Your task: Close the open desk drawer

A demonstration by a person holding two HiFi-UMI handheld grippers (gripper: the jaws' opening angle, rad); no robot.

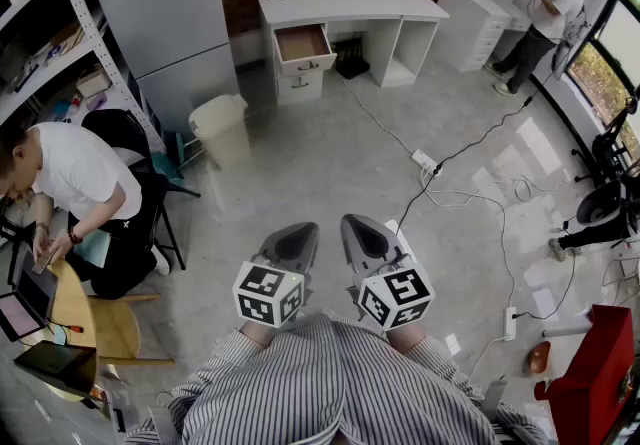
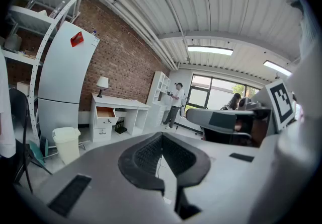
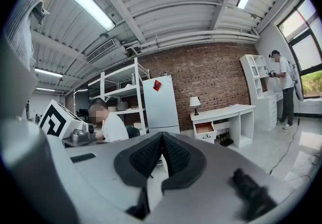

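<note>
White drawer (image 1: 303, 45) is gaping at twelve o'clock. Left gripper (image 1: 299, 231) and right gripper (image 1: 361, 226) are pressing shut, empty. Cable (image 1: 480, 140) at one o'clock is likely threatening a trip.
</note>
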